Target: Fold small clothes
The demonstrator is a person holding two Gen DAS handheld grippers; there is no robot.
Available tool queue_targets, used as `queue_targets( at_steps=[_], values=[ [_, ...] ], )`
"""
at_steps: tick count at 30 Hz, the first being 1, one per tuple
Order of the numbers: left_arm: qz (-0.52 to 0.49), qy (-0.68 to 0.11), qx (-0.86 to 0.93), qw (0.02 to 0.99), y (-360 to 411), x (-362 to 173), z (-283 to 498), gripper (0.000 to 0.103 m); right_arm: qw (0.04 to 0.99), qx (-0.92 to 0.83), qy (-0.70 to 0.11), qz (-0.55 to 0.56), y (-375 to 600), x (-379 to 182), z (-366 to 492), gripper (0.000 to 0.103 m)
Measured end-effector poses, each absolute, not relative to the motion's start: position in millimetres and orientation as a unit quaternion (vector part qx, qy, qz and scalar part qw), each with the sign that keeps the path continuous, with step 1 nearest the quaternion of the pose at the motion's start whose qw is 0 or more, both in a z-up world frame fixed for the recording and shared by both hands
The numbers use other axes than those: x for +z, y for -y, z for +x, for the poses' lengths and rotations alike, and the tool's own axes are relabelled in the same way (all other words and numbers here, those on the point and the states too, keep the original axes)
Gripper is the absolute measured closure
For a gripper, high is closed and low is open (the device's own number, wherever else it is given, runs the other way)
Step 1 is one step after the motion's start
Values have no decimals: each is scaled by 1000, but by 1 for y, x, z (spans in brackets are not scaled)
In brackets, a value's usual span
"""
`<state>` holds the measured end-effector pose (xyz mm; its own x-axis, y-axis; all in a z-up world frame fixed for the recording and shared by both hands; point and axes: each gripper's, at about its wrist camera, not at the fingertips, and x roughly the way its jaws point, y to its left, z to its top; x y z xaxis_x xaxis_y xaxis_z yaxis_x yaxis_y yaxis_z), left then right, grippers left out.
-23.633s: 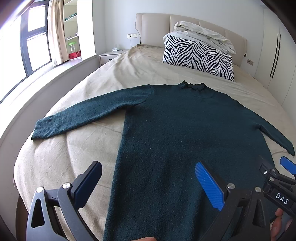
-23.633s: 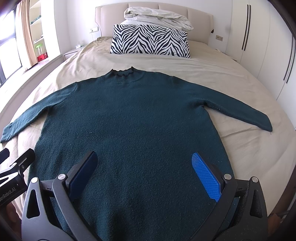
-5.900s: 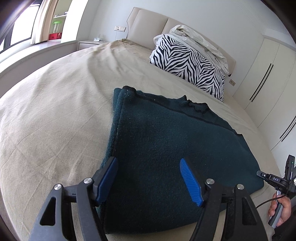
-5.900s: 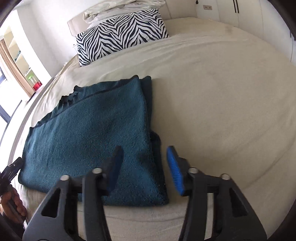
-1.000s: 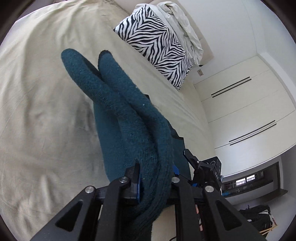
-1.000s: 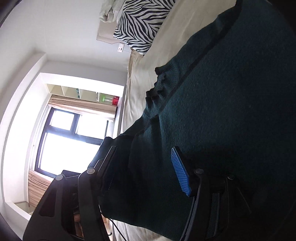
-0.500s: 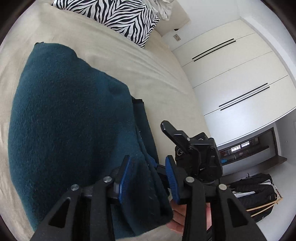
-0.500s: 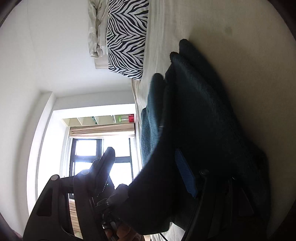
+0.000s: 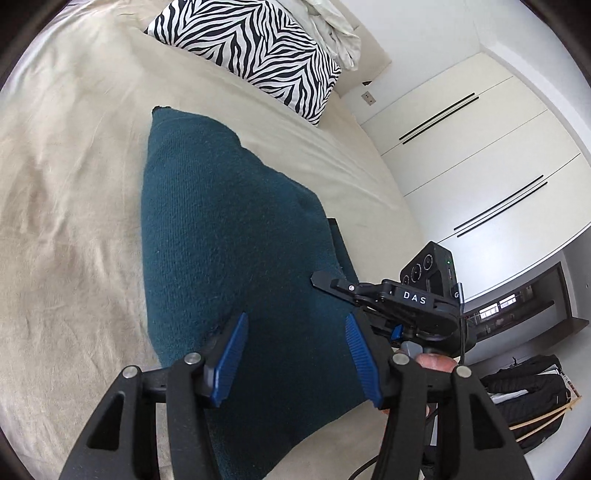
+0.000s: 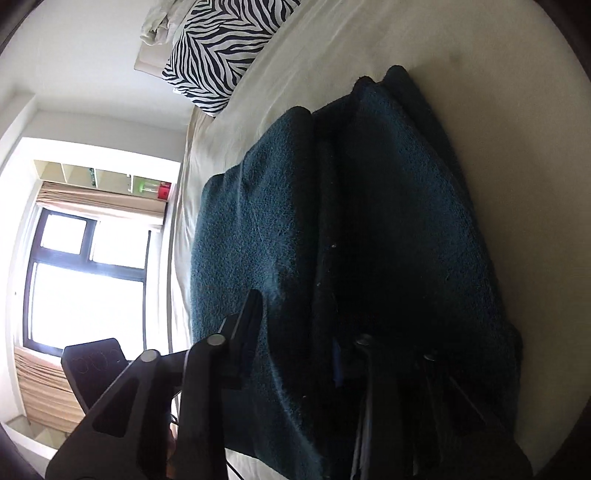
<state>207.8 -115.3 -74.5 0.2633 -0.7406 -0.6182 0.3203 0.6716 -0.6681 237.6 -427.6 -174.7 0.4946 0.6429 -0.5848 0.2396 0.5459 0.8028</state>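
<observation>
We see the dark teal sweater folded into a thick bundle on the beige bedsheet, toward the near edge of the bed. A zebra-print pillow sits at the far end, with a crumpled pale blanket behind it that is cut off by the frame.

In the left wrist view, the left gripper hovers over the near end of the sweater. Its jaws have just been opening, and they now stand apart with the blue pads clear of the fabric; the sweater lies beneath the gap, not pinched.

The right gripper has just been closing. In its own view one black finger rests on the lit upper layer of the sweater, while the other finger is buried in shadow among the folds, with only a sliver of blue pad visible. The fabric layer sits pinched between the two, so we read it as gripping the sweater. From the left view the right gripper's body, marked DAS, shows at the right edge of the bundle, but its tips are hidden behind the left gripper's finger.

A fingertip of the person peeks out below that body. White wardrobe doors line the right wall; a dark bag lies on the floor, hard to make out. A window glares at the left.
</observation>
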Motion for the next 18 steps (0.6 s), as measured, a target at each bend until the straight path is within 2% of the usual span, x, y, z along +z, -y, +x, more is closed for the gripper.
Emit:
queue_targets(
  at_steps=[11,18],
  values=[
    [-153,-481,-349,789,153,-64,208,45,794,110,-463,378,458,-124,223,90],
    [-128,-492,-349,787,176,-78,207,45,772,86,-477,411,494,-159,206,90]
  ],
)
